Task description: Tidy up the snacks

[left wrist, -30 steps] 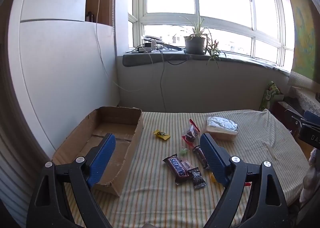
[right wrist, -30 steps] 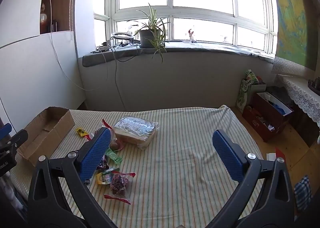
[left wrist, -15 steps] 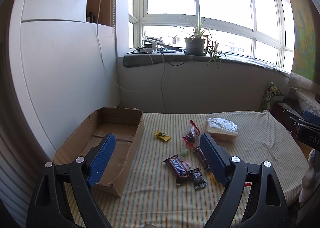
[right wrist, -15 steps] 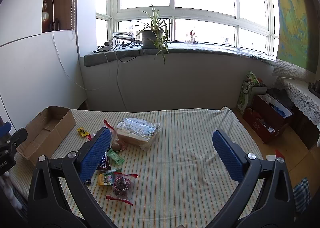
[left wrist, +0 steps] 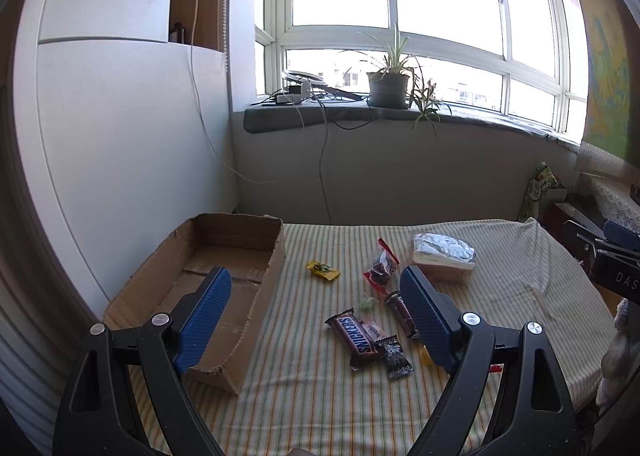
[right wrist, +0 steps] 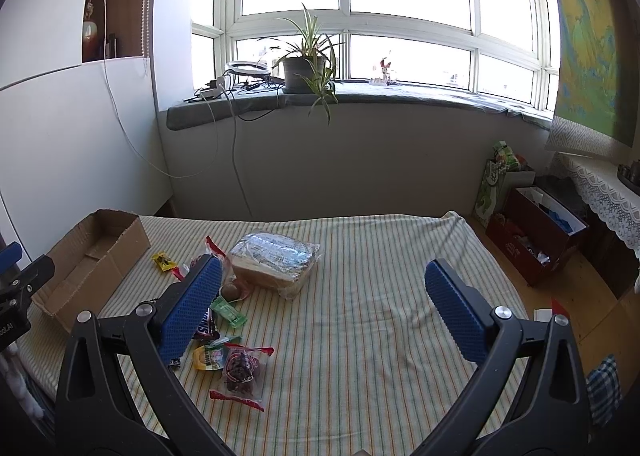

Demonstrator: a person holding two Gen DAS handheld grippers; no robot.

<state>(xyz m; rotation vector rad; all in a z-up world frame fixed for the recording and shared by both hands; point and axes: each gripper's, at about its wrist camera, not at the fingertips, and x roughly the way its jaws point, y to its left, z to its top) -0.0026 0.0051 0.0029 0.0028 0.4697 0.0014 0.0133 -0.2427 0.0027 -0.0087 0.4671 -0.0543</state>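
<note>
An empty cardboard box (left wrist: 224, 256) lies on the left of a striped cloth (left wrist: 312, 388); it also shows in the right wrist view (right wrist: 92, 260). Snacks lie loose to its right: a Snickers bar (left wrist: 354, 338), a small dark packet (left wrist: 394, 356), a yellow packet (left wrist: 322, 269), a red-ended clear bag (left wrist: 380, 270) and a wrapped loaf (left wrist: 442, 256). The right wrist view shows the loaf (right wrist: 276, 260) and another red-ended bag (right wrist: 240, 370). My left gripper (left wrist: 316, 320) is open and empty above the box's right wall. My right gripper (right wrist: 322, 316) is open and empty above the cloth.
A wall with a windowsill, a potted plant (right wrist: 304, 68) and hanging cables (left wrist: 324, 160) stands behind the cloth. Red boxes (right wrist: 536, 240) and bags sit on the floor at the right. A white panel (left wrist: 120, 156) borders the left side.
Both views have shifted slightly, as if both grippers rose or pulled back a little. Both grippers stay open. The snacks and box have not moved.
</note>
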